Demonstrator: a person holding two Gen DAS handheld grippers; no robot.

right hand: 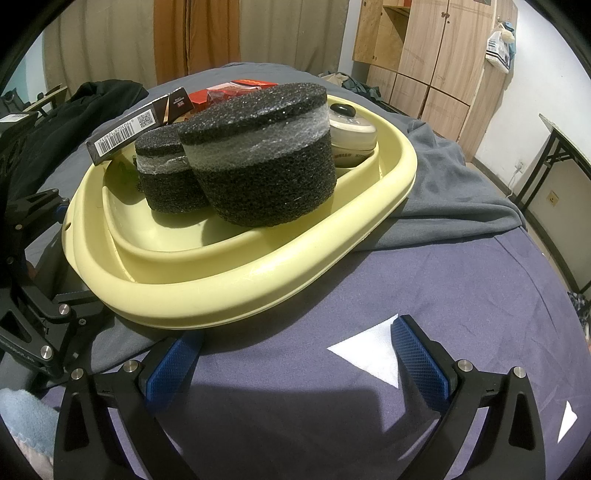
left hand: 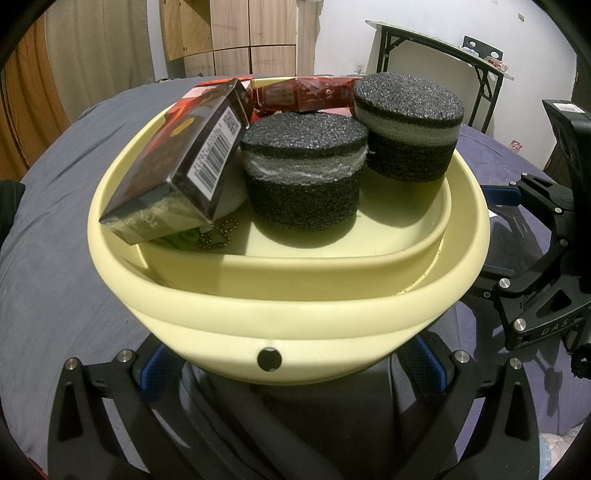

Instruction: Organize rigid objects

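Pale-yellow basin [left hand: 288,317] holds 2 black foam cylinders [left hand: 303,173] and a dark box [left hand: 177,166]; both tools gape, grasping nothing.

White wall [left hand: 343,33], wooden wardrobe [right hand: 436,55], curtains [right hand: 192,33], folding table [left hand: 436,51]

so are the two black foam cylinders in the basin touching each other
Cannot tell. In the right wrist view the nearer foam cylinder overlaps the farther foam cylinder; the left wrist view shows no clear gap either.
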